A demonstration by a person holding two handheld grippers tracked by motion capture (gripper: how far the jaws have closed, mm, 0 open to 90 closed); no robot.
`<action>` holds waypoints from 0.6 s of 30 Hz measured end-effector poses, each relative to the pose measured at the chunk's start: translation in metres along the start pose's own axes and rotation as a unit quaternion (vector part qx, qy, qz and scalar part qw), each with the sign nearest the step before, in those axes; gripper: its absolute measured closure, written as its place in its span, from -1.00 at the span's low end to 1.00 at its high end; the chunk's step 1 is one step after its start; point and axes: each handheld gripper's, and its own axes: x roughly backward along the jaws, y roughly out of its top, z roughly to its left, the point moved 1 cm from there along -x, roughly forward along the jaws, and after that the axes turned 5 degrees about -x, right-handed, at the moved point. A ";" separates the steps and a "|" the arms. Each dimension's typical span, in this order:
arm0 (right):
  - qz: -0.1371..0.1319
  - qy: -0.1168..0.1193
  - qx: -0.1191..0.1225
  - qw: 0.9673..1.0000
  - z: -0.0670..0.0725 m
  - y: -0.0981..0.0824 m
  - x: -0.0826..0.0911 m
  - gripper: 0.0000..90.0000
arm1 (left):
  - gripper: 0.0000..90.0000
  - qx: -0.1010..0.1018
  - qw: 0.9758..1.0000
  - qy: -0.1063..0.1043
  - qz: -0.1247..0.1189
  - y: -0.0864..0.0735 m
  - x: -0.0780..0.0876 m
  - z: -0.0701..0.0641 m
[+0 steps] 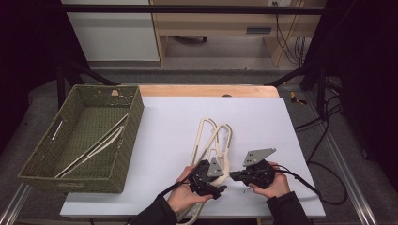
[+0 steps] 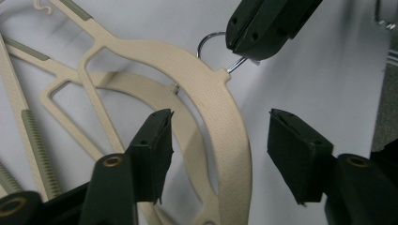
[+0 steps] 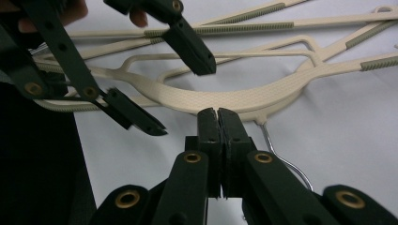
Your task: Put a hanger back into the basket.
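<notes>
Two grippers low at the near table edge: right gripper clenched on the metal hook of the top cream hanger; left gripper half-spread, straddling that hanger's curved shoulder, pads not yet pressing. Just beyond, more cream hangers piled on the white table. Farther left, the green woven basket, with hangers already inside. Judged partway done: some stowed, the pile left to move.

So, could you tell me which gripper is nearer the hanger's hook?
Right. The right gripper, fingers shut, sits at the hook; the open left gripper straddles the hanger's arch, farther off.
</notes>
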 end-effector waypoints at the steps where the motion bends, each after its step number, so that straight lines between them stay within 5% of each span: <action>1: -0.001 0.000 0.001 1.000 0.000 0.001 0.000 0.99 | -0.02 -0.001 1.000 0.001 0.004 0.000 -0.002 -0.001; 11: -0.005 -0.001 0.007 1.000 0.003 0.003 0.002 0.99 | 0.53 0.003 1.000 -0.001 0.017 -0.001 -0.008 -0.002; 18: -0.019 -0.009 0.019 1.000 0.008 0.006 0.006 0.93 | 0.58 0.022 1.000 0.002 0.009 -0.002 -0.002 -0.003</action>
